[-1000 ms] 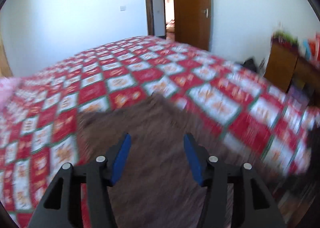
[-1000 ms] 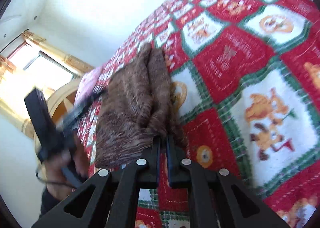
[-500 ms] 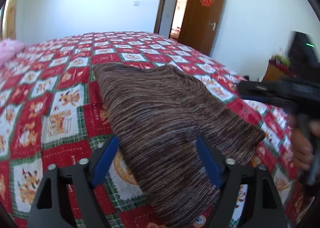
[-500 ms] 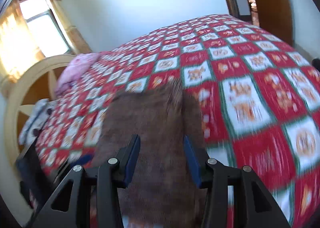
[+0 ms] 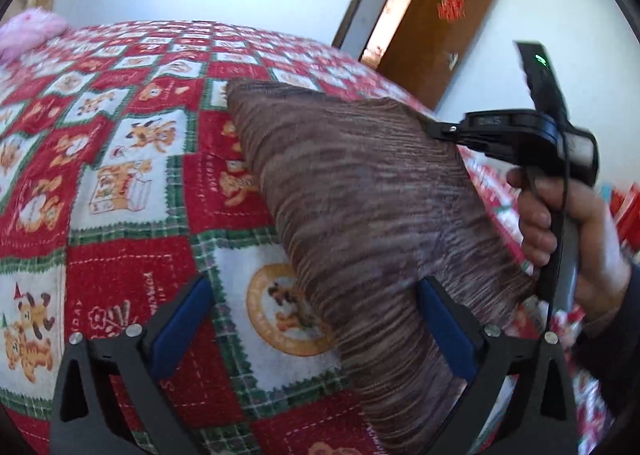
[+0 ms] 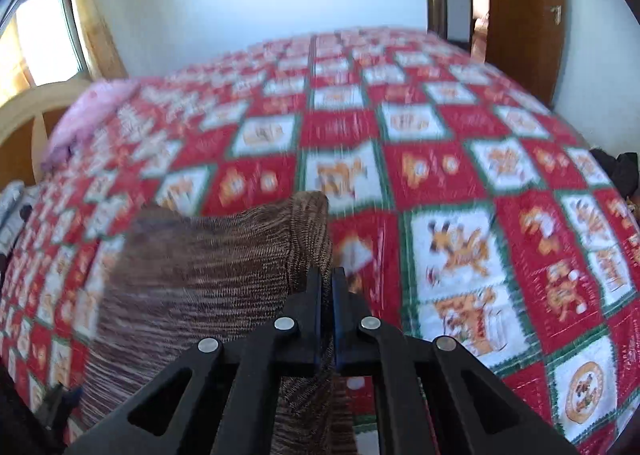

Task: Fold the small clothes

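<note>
Item: brown striped knit garment (image 5: 360,207), small, on the bed (image 5: 120,183) with its red, white and green quilt; in the left wrist view one edge is raised off the quilt toward the right hand-held gripper (image 5: 436,128), the rest trailing down toward the camera; in the right wrist view the cloth bunches at and beneath the jaws.

Right hand-held gripper (image 6: 326,295): clenched; half a second ago its jaws stood apart over the cloth, now they are pressed together with a fold of the garment's edge pinched between them; a second ago it also gripped cloth, so this reads as a re-grip at a new spot; the person's hand (image 5: 560,231) grips its handle.

Left hand-held gripper (image 5: 316,319): released, jaws opening to their widest, where a second ago they stood narrower; blue pads (image 5: 184,319) straddle the near part of the garment without pressing it; nothing held.

Changed: the garment lay flatter on the quilt half a second ago and is now lifted at its right side.

Meaning for the task, as a judgement: one corner is secured; the left gripper seems placed to take the near edge, after which a fold could be carried over; fold not yet made.

Noted nearby: pink pillow (image 5: 28,31) at the bed's far end; wooden door (image 5: 440,35) open.
</note>
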Tool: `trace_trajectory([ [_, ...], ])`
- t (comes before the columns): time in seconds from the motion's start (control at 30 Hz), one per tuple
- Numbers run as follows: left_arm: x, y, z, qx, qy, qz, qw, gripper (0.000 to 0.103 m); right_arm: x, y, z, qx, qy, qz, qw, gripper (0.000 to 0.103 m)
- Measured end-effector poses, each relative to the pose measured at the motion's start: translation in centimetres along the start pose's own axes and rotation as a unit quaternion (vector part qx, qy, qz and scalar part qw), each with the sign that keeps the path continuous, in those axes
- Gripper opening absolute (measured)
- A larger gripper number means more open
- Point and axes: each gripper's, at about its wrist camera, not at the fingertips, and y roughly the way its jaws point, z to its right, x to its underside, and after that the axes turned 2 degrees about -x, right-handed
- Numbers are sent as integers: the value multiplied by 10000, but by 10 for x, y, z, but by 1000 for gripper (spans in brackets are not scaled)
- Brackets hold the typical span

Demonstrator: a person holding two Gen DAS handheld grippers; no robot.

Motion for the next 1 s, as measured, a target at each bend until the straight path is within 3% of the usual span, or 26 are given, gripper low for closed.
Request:
trace_trajectory([
  [0.03,0,1,2,-71,66,-17,10000,103,3,4,2,-14,-44,-83,10000,7],
  [0.13,-1,1,4,-135,142,-2,9998,103,11,-14,0,95,-174,209,9996,34],
  [0.27,-1,-1,0,-45,52,34,10000,103,37,-64,-8,-591,-349,629,9957,34],
  [0.37,-3,-1,0,-59,63,26,10000,103,66,-75,-22,-1079,-910,379,9893,34],
  [0.47,0,-2,2,-90,104,18,9999,103,89,-46,-11,-661,-1012,-254,9923,33],
  [0.5,0,-1,3,-107,130,4,9999,103,92,-45,-4,-649,-1002,-156,9927,33],
  [0.57,2,-2,9,-197,253,-28,9995,103,89,-50,-2,-647,-933,-180,9934,33],
  [0.7,3,2,16,-426,436,-130,9981,103,68,-75,-25,-706,-1181,447,9895,35],
  [0.8,3,4,17,-521,507,-165,9972,103,52,-73,-41,-801,-1223,546,9877,35],
  [0.93,3,6,18,-608,563,-201,9964,103,37,-50,-65,-1188,-1279,232,9844,35],
  [1.0,3,6,18,-623,572,-203,9962,103,42,-30,-83,-1132,-1598,-121,9806,34],
])
